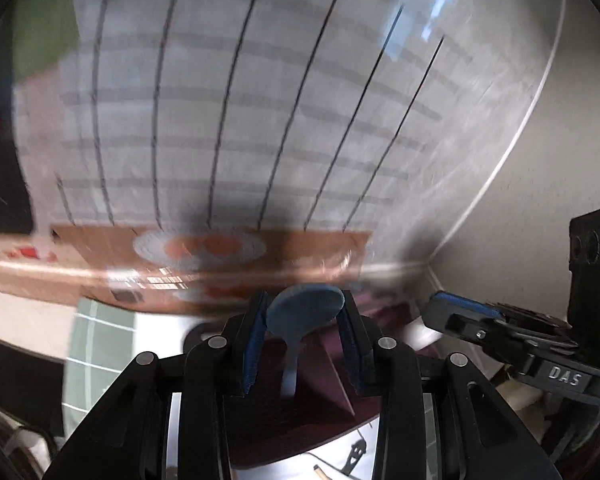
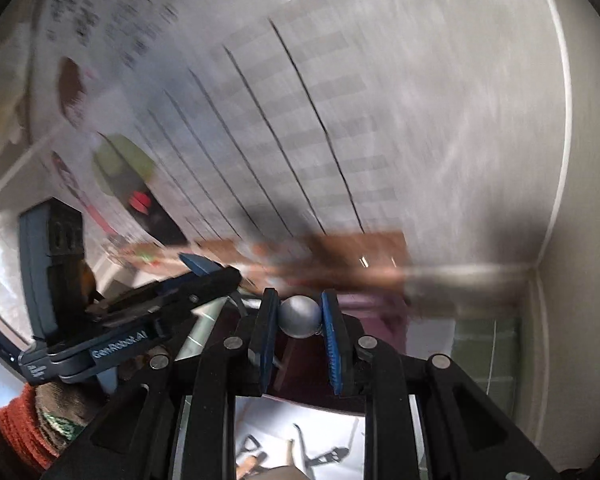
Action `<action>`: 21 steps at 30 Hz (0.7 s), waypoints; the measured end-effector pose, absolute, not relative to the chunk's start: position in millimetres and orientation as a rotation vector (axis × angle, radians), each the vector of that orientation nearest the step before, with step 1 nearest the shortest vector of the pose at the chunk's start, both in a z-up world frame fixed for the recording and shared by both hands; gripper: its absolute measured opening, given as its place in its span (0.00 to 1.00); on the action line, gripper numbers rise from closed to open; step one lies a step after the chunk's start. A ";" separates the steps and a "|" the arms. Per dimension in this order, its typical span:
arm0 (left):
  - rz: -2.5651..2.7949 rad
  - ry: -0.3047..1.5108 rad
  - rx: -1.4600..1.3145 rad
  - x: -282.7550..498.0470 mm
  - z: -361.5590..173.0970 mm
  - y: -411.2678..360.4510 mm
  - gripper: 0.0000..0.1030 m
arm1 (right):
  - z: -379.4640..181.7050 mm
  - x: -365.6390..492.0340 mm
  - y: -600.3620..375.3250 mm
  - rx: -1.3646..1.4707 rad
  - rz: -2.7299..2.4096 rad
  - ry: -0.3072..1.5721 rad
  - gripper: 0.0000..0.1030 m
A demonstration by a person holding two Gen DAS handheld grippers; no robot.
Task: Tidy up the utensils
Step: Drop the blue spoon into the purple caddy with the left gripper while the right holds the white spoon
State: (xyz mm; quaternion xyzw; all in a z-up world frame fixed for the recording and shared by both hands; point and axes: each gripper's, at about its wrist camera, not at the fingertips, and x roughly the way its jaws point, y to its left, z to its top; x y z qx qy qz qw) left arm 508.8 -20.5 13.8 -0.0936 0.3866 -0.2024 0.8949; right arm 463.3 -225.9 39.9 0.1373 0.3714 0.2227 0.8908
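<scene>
In the left wrist view my left gripper (image 1: 304, 312) is shut on a blue spoon (image 1: 305, 307). Its round bowl sits between the blue pads and its pale handle hangs down toward a dark maroon box (image 1: 324, 384). In the right wrist view my right gripper (image 2: 299, 314) is shut on a grey metal spoon (image 2: 300, 315), its rounded bowl between the pads. The right gripper shows at the right of the left wrist view (image 1: 500, 328). The left gripper shows at the left of the right wrist view (image 2: 148, 304). Both views are blurred by motion.
A white wall panel with dark vertical lines (image 1: 236, 100) fills the background, above a brown cardboard box (image 1: 220, 252). A room corner (image 2: 540, 272) is on the right. Pale green tiles (image 2: 484, 356) and a white sheet with dark markings (image 2: 300, 448) lie below.
</scene>
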 end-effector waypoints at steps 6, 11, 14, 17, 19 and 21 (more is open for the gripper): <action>-0.408 0.816 -0.215 502.7 18.3 -12.7 0.63 | 36.1 464.8 -227.6 0.225 0.396 0.783 0.23; -0.330 0.774 -0.199 461.7 40.7 13.4 0.64 | 62.6 424.6 -224.2 0.101 0.331 0.713 0.23; -0.259 0.794 -0.155 430.1 36.2 30.5 0.64 | 63.0 389.7 -216.1 0.000 0.292 0.717 0.24; -0.223 0.819 -0.150 392.4 18.5 51.9 0.64 | 48.6 357.7 -205.8 -0.099 0.265 0.745 0.26; -0.204 0.850 -0.173 368.2 1.7 63.8 0.64 | 31.6 341.3 -197.9 -0.159 0.243 0.777 0.26; -0.186 0.885 -0.197 348.8 -14.5 73.6 0.64 | 10.3 331.7 -192.0 -0.187 0.261 0.824 0.26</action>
